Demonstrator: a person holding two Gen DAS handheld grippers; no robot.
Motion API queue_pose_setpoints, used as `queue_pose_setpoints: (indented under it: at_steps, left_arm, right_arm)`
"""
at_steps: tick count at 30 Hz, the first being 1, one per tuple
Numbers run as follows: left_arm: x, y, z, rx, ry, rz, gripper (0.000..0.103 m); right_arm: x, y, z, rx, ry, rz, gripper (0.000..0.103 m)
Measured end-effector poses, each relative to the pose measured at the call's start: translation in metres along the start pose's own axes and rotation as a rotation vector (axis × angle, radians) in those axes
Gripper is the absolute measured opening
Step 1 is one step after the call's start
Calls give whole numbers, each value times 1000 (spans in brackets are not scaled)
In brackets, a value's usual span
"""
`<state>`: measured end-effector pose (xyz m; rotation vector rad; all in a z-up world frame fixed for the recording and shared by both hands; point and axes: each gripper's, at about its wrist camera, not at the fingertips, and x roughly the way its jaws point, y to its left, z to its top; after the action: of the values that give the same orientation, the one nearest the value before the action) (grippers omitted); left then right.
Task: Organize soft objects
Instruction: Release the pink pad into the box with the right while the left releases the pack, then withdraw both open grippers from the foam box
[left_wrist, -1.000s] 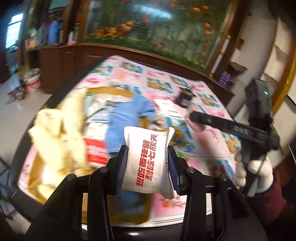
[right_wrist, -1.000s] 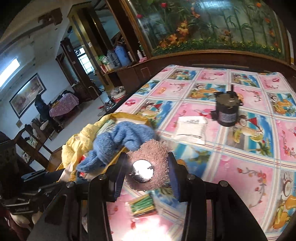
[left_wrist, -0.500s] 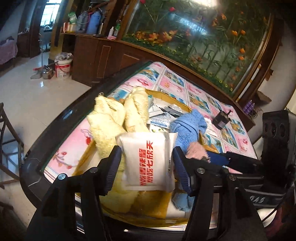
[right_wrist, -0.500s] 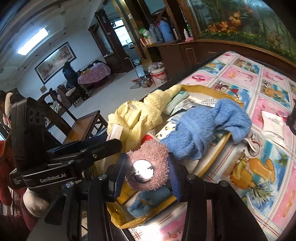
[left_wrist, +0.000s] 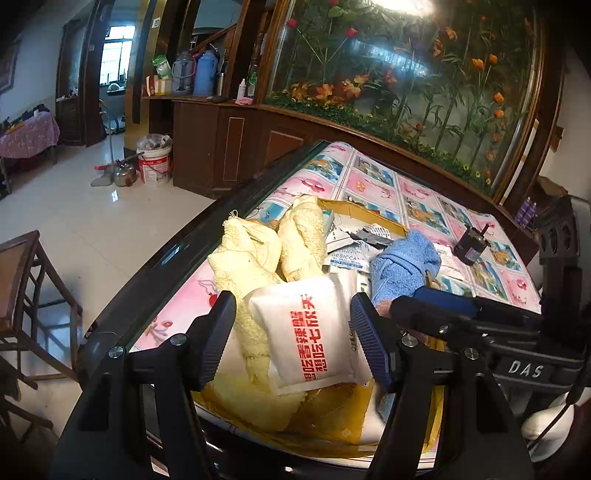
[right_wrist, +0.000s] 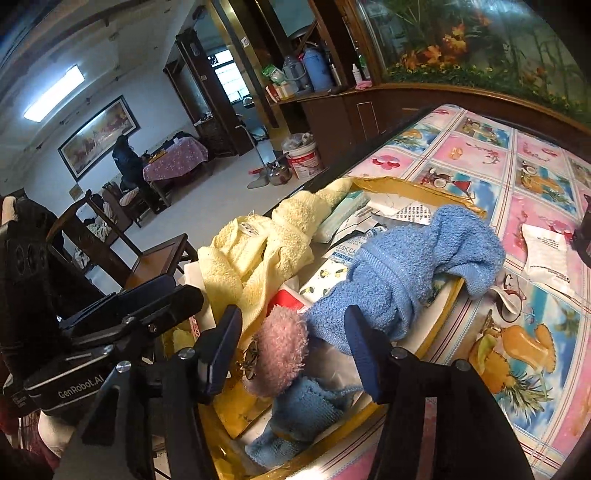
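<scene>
A yellow cardboard box on the table holds a yellow towel, a blue towel and several packets. My left gripper is open over the box. A white packet with red lettering lies between its fingers on the yellow towel, no pad pressing it. My right gripper is open over the box's near end. A pink fluffy ball lies between its fingers beside the blue towel, free of both pads. The blue towel also shows in the left wrist view.
The table carries a pink and blue cartoon cloth. A white packet and a small dark motor lie on it right of the box. A wooden cabinet stands behind, a chair to the left.
Both grippers opened. The left one let go of the white packet onto the yellow towel. The right one let go of the pink ball in the box.
</scene>
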<state>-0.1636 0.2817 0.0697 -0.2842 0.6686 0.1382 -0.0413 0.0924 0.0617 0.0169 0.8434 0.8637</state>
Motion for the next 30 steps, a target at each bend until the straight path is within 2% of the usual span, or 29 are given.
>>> queue_pose_setpoints:
  at_steps: [6, 11, 13, 14, 15, 17, 20, 25, 30]
  left_arm:
    - [-10, -8, 3, 17, -48, 46, 65]
    - [-41, -33, 3, 101, -222, 245, 66]
    - [-57, -44, 4, 111, -294, 319, 82]
    - [-64, -49, 3, 113, -318, 327, 95]
    - [-69, -54, 2, 109, -337, 328, 103]
    - [-77, -62, -2, 120, -385, 297, 102]
    - [-75, -73, 0, 140, -359, 270, 102]
    - [-69, -90, -1, 172, -310, 334, 103]
    - [-66, -98, -2, 169, -278, 346, 102]
  right_arm:
    - [-20, -11, -3, 38, -45, -9, 58]
    - [-39, -21, -7, 59, -91, -24, 62]
    - [-46, -24, -11, 66, -107, -34, 63]
    - [-50, -25, -14, 69, -113, -37, 63]
    - [-53, -27, -16, 71, -118, -39, 63]
    - [-58, -30, -20, 76, -127, -46, 63]
    - [-65, -32, -27, 80, -135, -51, 63]
    - [-80, -33, -37, 51, -149, -87, 63]
    - [-87, -28, -49, -4, -144, -125, 64]
